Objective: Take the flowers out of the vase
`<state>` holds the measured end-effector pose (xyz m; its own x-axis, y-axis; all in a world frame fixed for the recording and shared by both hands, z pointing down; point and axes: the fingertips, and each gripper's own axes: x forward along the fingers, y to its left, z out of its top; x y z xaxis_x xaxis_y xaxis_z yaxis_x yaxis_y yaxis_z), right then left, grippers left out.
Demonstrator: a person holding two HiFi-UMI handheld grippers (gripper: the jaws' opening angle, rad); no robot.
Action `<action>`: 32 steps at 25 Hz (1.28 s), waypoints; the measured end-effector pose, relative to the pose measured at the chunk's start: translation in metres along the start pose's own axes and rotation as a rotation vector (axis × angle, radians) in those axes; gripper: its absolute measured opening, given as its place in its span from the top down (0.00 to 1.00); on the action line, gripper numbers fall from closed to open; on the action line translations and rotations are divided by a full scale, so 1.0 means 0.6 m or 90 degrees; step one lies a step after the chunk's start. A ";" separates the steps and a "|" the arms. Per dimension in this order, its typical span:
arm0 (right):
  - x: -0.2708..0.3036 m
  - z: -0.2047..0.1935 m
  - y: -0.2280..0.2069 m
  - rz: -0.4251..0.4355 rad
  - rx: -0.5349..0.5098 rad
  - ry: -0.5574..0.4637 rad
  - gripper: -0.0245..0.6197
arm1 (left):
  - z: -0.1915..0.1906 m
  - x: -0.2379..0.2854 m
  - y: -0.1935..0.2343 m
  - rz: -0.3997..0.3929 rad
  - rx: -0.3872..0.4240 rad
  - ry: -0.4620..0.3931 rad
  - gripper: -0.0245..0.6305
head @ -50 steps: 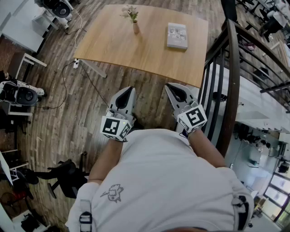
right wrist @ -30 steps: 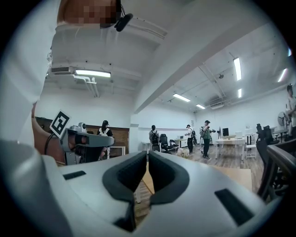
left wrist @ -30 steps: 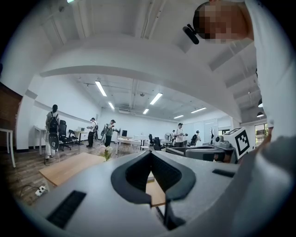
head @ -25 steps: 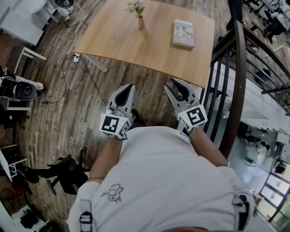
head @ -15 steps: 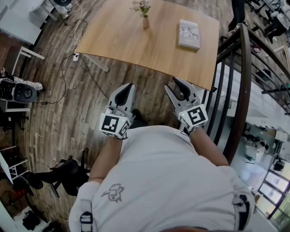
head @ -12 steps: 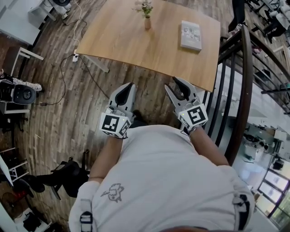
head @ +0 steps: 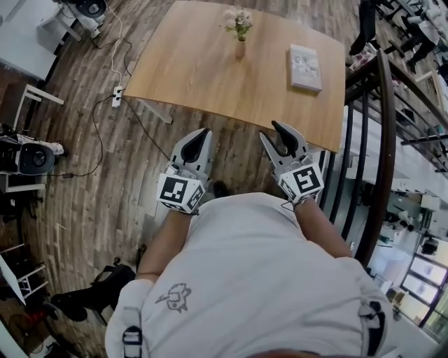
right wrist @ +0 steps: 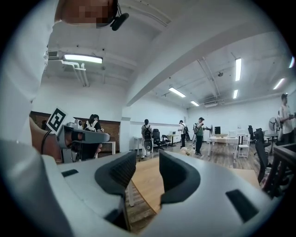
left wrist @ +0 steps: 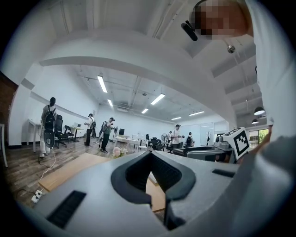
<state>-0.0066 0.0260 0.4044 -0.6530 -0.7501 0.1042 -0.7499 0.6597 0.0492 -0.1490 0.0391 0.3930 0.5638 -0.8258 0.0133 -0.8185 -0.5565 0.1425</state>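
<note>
The flowers (head: 238, 19) in the vase (head: 240, 49) on the counter (head: 189, 66) at the frame's top are not yet reachable, so the left gripper (head: 201, 134) has its jaws closed and empty, while the right gripper (head: 274, 133) jaws, which have just been opening, stand wide and empty.

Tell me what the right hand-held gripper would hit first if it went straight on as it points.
Probably the wooden table: its top shows between the open jaws of the right hand-held gripper, with nothing nearer. Depth is unclear.
</note>
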 end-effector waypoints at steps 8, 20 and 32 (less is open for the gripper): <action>0.045 -0.012 0.005 -0.007 0.008 0.020 0.71 | -0.007 0.016 0.043 -0.015 -0.003 0.012 0.96; 0.127 -0.011 -0.101 0.020 0.028 -0.003 0.71 | -0.004 0.096 0.091 0.027 -0.019 0.023 0.96; 0.192 -0.004 -0.295 0.066 0.034 -0.018 0.71 | 0.004 0.285 0.086 0.063 -0.004 0.027 0.96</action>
<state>0.0513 -0.1772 0.4098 -0.7301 -0.6790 0.0773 -0.6818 0.7314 -0.0138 -0.0949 -0.1312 0.4002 0.4840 -0.8723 0.0701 -0.8701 -0.4712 0.1442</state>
